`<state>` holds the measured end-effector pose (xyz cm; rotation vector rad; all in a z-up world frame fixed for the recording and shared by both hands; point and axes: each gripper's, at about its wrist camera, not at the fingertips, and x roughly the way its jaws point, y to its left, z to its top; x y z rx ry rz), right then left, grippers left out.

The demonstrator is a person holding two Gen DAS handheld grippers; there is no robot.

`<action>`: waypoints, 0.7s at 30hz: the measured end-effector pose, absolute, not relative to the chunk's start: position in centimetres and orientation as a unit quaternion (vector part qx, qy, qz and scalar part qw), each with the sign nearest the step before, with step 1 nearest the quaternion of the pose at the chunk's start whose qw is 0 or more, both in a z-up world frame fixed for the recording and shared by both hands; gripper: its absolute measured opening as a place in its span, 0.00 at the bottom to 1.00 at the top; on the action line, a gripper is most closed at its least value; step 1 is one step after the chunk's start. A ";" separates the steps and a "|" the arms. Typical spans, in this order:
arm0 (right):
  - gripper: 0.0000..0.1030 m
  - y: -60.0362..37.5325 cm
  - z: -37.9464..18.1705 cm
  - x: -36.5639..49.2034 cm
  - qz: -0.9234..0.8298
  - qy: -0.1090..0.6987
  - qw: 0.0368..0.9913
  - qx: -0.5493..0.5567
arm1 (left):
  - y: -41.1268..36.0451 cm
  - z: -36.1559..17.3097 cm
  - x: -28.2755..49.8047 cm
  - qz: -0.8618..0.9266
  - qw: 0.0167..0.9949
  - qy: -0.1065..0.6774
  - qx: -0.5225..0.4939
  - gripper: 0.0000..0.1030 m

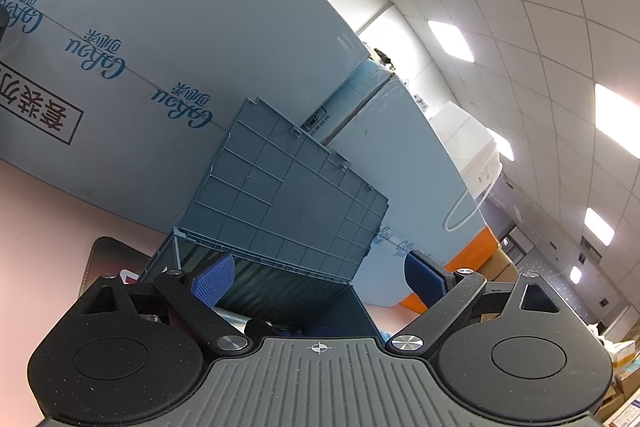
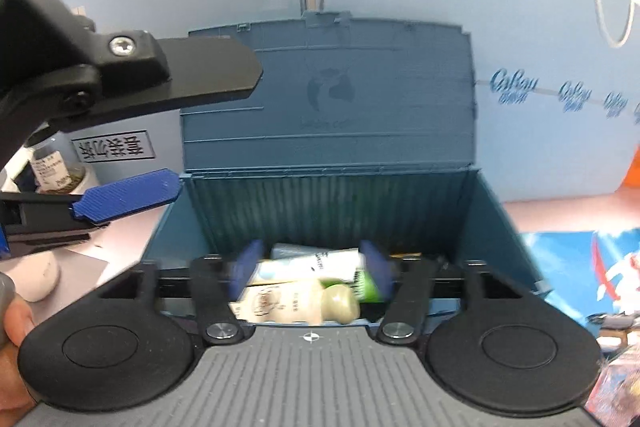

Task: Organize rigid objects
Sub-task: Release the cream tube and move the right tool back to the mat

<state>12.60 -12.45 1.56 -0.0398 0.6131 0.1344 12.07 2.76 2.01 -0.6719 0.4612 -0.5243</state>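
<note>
Left gripper hangs at the bin's left rim, fingers apart, empty. Blue storage bin sits on the pink surface, lid upright. Right gripper is nearer, directly above the contents, fingers apart around the white tube, long axis crosswise; bottle just below

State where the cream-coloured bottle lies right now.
In the right wrist view, the cream bottle lies inside the open blue box, beside the green-capped tube.
</note>
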 end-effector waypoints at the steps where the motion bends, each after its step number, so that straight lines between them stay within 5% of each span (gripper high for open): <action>1: 0.82 -12.5 1.7 12.4 0.062 0.292 0.954 -0.027 | 2.7 2.0 12.1 -0.252 0.885 0.222 -0.323 0.91; 12: 0.97 -14.6 3.2 9.7 0.039 0.231 0.972 -0.009 | 2.2 2.1 12.2 -0.254 0.887 0.224 -0.314 0.91; 21: 0.98 -16.8 3.3 7.4 0.024 0.201 0.977 0.062 | 1.1 2.8 11.9 -0.268 0.891 0.220 -0.293 0.91</action>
